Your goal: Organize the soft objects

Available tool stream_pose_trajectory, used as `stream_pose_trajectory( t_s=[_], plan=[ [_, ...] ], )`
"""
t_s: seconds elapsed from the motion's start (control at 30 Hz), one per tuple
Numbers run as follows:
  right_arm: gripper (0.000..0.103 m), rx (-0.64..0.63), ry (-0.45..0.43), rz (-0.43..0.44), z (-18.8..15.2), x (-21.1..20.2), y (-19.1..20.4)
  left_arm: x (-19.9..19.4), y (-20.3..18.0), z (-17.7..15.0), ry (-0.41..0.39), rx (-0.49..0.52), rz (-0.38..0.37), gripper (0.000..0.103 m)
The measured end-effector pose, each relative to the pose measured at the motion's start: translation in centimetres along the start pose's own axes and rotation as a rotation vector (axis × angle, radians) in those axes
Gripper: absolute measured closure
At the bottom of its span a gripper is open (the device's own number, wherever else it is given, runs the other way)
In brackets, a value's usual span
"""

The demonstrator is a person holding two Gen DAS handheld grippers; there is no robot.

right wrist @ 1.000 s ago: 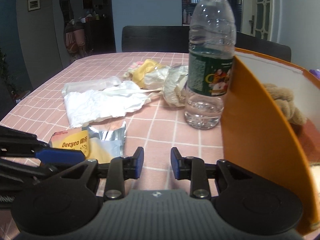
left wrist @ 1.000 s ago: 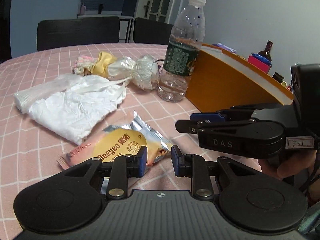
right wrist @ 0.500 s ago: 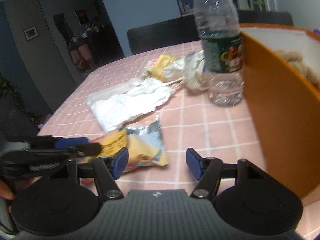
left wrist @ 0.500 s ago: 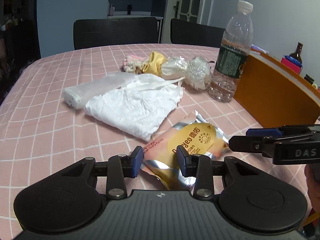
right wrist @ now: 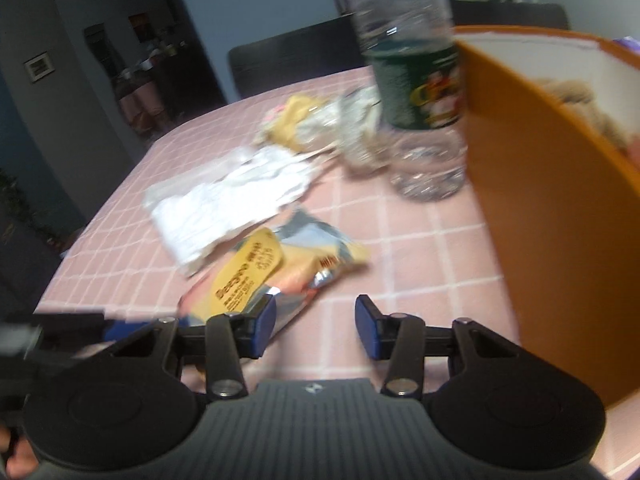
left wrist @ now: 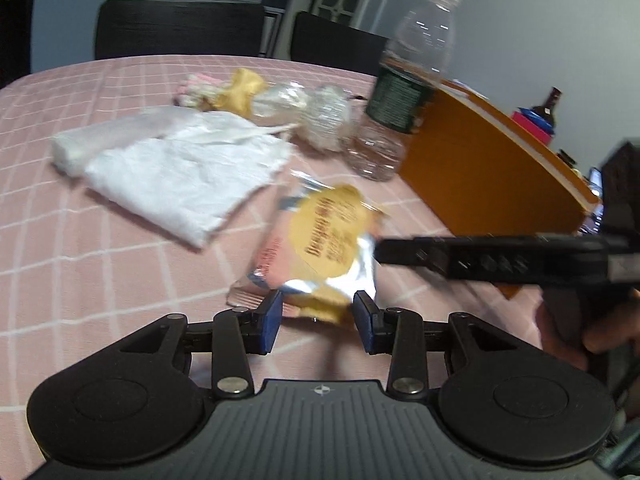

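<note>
A yellow, pink and silver snack packet (left wrist: 320, 248) lies flat on the pink checked tablecloth (left wrist: 80, 240). My left gripper (left wrist: 317, 322) is low over the packet's near end, which sits between its blue pads without being pressed. The right gripper's fingers (left wrist: 440, 256) reach in from the right, level with the packet's right edge. In the right wrist view the packet (right wrist: 256, 276) is ahead and to the left. My right gripper (right wrist: 316, 326) is closing, with the packet's silver corner by its left pad and mostly cloth between the jaws. A crumpled white cloth (left wrist: 180, 172) lies behind.
A clear water bottle (left wrist: 400, 92) stands beside an orange box (left wrist: 480, 168), which holds a brown plush toy (right wrist: 580, 100). A yellow bundle (left wrist: 240, 92) and a clear wrapped bundle (left wrist: 324, 120) lie further back. Dark chairs (left wrist: 176, 28) stand beyond the table.
My left gripper has widened and come down to the packet, whose end now lies between its pads. The right gripper has rolled, opened wide, then narrowed again.
</note>
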State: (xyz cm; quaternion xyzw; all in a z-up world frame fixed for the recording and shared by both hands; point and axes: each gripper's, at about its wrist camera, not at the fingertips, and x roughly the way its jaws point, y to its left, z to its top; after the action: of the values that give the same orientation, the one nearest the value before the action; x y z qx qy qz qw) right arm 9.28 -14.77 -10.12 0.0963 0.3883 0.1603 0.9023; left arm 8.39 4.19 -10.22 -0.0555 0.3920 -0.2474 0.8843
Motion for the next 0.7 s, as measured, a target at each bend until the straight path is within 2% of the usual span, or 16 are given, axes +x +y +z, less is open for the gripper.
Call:
stream_pose_trajectory(
  t_s=[0.13,0.23,0.43,0.47,0.53,0.6,0.7],
  plan=[
    [0.054,0.020,-0.036,-0.058,1.0,-0.4,-1.5,0.7,-2.2,0.0,-0.005,0.025,-0.062,0.061],
    [0.043,0.032,-0.053,-0.066,1.1,-1.2,-2.0,-0.1,-2.6,0.5,-0.032,0.063,-0.028,0.061],
    [0.036,0.061,-0.093,-0.019,0.7,-2.8,-2.0,-1.3,-0.5,1.3,-0.039,0.033,0.060,0.062],
    [0.035,0.069,-0.095,-0.005,0.7,-2.8,-2.0,-1.1,-0.3,1.4,-0.033,0.033,0.074,0.066],
    [0.025,0.059,-0.075,0.023,0.8,-2.3,-1.6,-0.6,-0.2,1.4,-0.021,0.040,0.078,0.070],
    [0.025,0.029,-0.049,0.030,0.7,-1.4,-0.9,0.0,-0.2,1.3,-0.005,0.043,0.079,0.074],
    [0.024,0.007,0.001,0.025,0.4,0.2,-0.3,0.4,-0.2,0.9,0.017,0.062,0.116,0.075]
  ],
)
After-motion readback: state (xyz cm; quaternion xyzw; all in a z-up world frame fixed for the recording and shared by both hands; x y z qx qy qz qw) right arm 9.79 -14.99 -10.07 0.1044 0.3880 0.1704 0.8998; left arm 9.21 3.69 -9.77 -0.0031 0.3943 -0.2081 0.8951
